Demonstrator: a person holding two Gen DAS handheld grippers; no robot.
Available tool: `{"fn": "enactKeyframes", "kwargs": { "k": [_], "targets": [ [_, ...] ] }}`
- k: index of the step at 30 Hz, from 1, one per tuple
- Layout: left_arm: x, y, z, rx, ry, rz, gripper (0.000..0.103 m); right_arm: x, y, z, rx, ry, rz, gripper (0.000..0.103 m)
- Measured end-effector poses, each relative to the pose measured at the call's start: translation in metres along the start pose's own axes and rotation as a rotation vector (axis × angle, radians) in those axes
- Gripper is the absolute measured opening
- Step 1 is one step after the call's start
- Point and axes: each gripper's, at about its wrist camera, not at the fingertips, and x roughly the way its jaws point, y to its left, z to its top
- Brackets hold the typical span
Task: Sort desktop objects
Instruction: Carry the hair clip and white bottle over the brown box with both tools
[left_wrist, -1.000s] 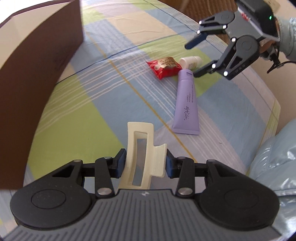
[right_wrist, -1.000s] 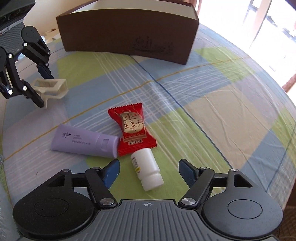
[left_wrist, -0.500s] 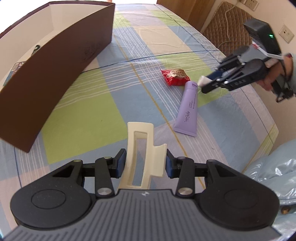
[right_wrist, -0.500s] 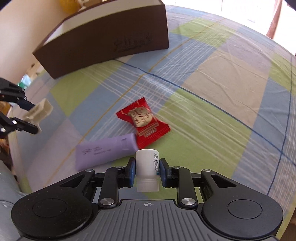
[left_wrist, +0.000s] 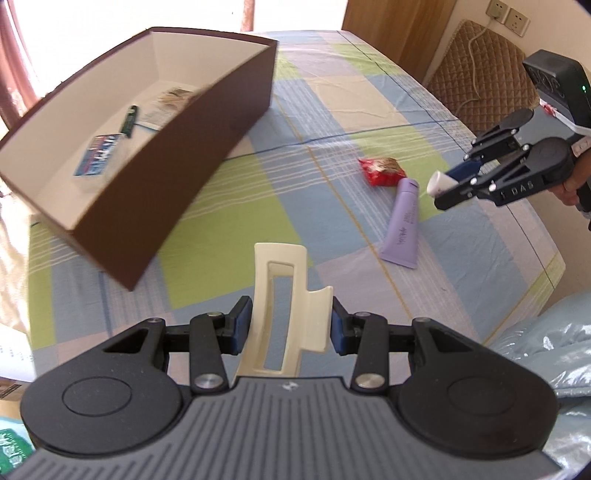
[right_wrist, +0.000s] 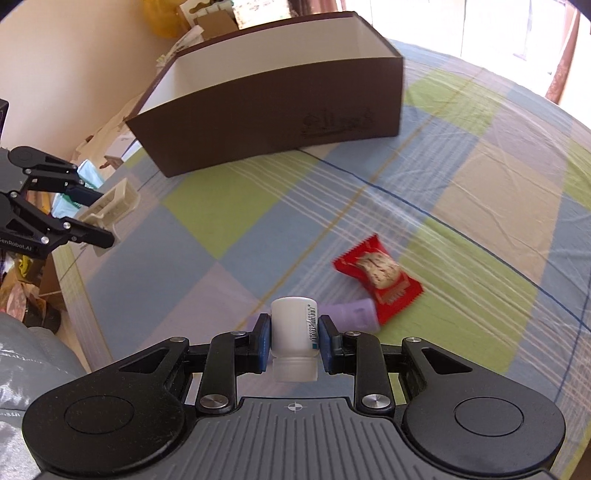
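We held the left gripper (left_wrist: 291, 326) up above the desk (left_wrist: 332, 229), its jaws clamped on a cream hair claw clip (left_wrist: 284, 314) that stood upright between the blue pads, one pad on each side of it. From the right wrist view the same clip (right_wrist: 110, 210) showed off to the left, lifted clear of the checked cloth and pinched in the left gripper (right_wrist: 94, 214). Our right gripper (right_wrist: 293, 341) had its jaws closed on a small white bottle (right_wrist: 294, 334), gripped across its body with the barcode strip facing right and the cap end pointing back toward the camera; in the left wrist view that bottle (left_wrist: 439, 182) poked out from the right gripper (left_wrist: 456, 184), raised above the cloth, with a hand (left_wrist: 570, 182) partly visible behind the tool. On the desk lay a purple tube (left_wrist: 402, 225), flat, with its cap end just beside a red snack packet (left_wrist: 382, 170); whether the two touched we could not tell from that side, though the right wrist view showed the packet (right_wrist: 378, 277) overlapping the tube's cap end (right_wrist: 351, 314). A brown box (left_wrist: 177, 162) with a pale inside sat well apart from those two, open at the top. Inside it we could see a blue and white card (left_wrist: 96, 155), a dark pen-like item (left_wrist: 128, 120) and some blurred paper further back.
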Motion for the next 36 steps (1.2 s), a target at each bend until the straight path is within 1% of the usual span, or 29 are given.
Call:
{"fn": "enactKeyframes", "kwargs": {
  "k": [9,16,22,27,32,36],
  "targets": [
    [-0.023,0.031,-0.008,-0.021,-0.017,0.051,0.037,0.016,0.029,0.025,-0.065,0.011,0.054,0.029],
    [-0.04,0.056,-0.002,-0.022,-0.047,0.07,0.037,0.019,0.042,0.059,-0.099,-0.024,0.078,0.029],
    [-0.059,0.079,0.019,0.018,-0.088,0.088,0.037,0.013,0.047,0.095,-0.121,-0.077,0.08,0.03],
    [-0.07,0.098,0.042,0.077,-0.114,0.124,0.037,0.003,0.052,0.128,-0.147,-0.127,0.065,0.029],
    [-0.073,0.114,0.065,0.132,-0.136,0.149,0.037,-0.007,0.053,0.16,-0.163,-0.176,0.048,0.03],
    [-0.072,0.125,0.082,0.174,-0.147,0.159,0.037,-0.006,0.053,0.184,-0.16,-0.193,0.041,0.029]
  ]
}}
